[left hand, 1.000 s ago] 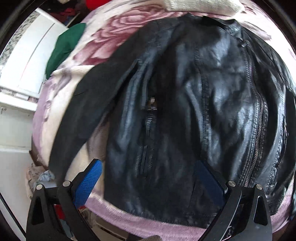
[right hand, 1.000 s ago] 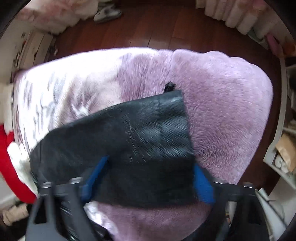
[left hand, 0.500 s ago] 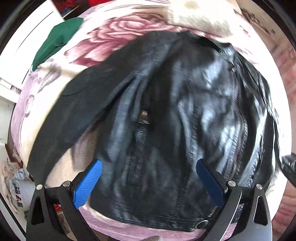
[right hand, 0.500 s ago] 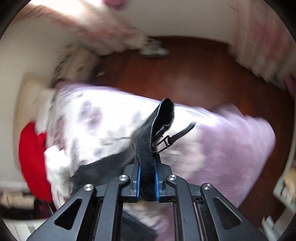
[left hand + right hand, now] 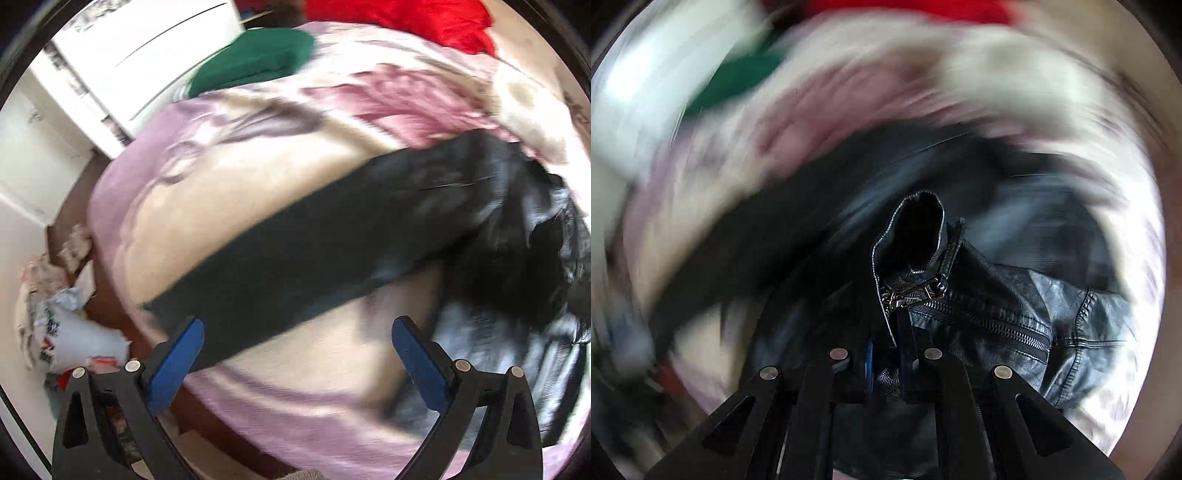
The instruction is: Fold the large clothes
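A black leather jacket [image 5: 517,221] lies on a pink and cream floral blanket [image 5: 258,177]. Its left sleeve [image 5: 295,266] stretches flat toward the lower left. My left gripper [image 5: 295,354] is open and empty, with the sleeve's cuff end just ahead of its left blue pad [image 5: 177,365]. My right gripper [image 5: 886,354] is shut on the jacket's other sleeve cuff [image 5: 916,240], which has a zipper and stands up from the jaws. The rest of the jacket [image 5: 1015,306] lies below it, over the body. The right wrist view is heavily blurred.
A green folded garment [image 5: 255,59] and red fabric [image 5: 406,18] lie at the blanket's far edge. White furniture [image 5: 129,55] stands at the upper left. Bags and clutter [image 5: 66,325] sit on the floor at the left, beyond the blanket's edge.
My right gripper closed on the sleeve cuff, lifted it and swung it over the jacket body. My left gripper moved left from the jacket's hem toward the left sleeve.
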A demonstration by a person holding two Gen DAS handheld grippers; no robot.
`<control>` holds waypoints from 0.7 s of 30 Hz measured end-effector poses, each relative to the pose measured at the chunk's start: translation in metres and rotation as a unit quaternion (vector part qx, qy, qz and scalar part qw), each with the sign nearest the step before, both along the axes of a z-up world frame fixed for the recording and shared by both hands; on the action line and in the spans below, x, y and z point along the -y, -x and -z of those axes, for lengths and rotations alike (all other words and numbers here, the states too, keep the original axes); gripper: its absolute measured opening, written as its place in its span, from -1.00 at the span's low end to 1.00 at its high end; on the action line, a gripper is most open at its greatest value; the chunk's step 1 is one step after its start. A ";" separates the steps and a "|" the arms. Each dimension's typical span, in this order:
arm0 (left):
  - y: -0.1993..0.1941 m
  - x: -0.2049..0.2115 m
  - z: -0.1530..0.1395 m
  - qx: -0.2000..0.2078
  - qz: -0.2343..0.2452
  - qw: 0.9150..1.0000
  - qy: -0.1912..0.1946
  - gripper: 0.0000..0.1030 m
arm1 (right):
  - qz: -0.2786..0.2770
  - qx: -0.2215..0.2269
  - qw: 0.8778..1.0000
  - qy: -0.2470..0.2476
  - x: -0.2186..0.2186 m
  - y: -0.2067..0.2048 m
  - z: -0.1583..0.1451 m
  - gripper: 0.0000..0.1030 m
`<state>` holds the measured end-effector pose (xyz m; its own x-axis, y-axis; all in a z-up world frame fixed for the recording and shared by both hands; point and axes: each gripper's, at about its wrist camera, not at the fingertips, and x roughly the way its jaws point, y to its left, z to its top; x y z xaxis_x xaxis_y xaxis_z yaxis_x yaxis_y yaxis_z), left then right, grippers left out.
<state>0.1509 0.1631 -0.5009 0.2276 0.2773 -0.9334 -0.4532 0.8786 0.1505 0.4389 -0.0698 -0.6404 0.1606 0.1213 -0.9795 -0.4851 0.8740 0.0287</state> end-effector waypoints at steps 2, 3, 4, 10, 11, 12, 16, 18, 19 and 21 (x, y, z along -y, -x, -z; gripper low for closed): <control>0.015 -0.020 0.008 -0.006 -0.022 1.000 0.005 1.00 | -0.064 -0.047 0.997 0.026 -0.049 0.045 0.041 -0.80; 0.024 -0.030 0.012 -0.009 -0.035 0.999 0.011 1.00 | -0.084 -0.062 0.994 0.034 -0.063 0.063 0.054 -0.80; 0.031 -0.039 0.017 -0.010 -0.050 0.999 0.017 1.00 | -0.106 -0.072 0.991 0.043 -0.076 0.084 0.063 -0.80; 0.056 -0.083 0.041 -0.024 -0.141 0.988 0.053 1.00 | -0.120 -0.106 0.985 0.059 -0.092 0.120 0.082 -0.58; 0.063 -0.092 0.042 -0.019 -0.161 0.984 0.070 1.00 | -0.115 -0.131 0.984 0.041 -0.089 0.117 0.080 -0.33; 0.069 -0.102 0.044 -0.014 -0.186 0.978 0.091 1.00 | -0.100 -0.165 0.981 0.010 -0.084 0.111 0.075 -0.13; 0.092 -0.133 0.057 0.010 -0.266 0.948 0.175 1.00 | 0.008 -0.223 0.971 -0.089 -0.046 0.091 0.041 0.51; 0.096 -0.141 0.068 0.012 -0.284 0.939 0.194 1.00 | 0.075 -0.214 0.966 -0.124 -0.015 0.078 0.030 0.51; 0.096 -0.146 0.075 0.010 -0.291 0.934 0.206 1.00 | 0.124 -0.195 0.964 -0.132 0.007 0.073 0.024 0.51; 0.093 -0.153 0.087 0.012 -0.301 0.926 0.227 1.00 | 0.226 -0.168 0.952 -0.118 0.048 0.057 0.030 0.51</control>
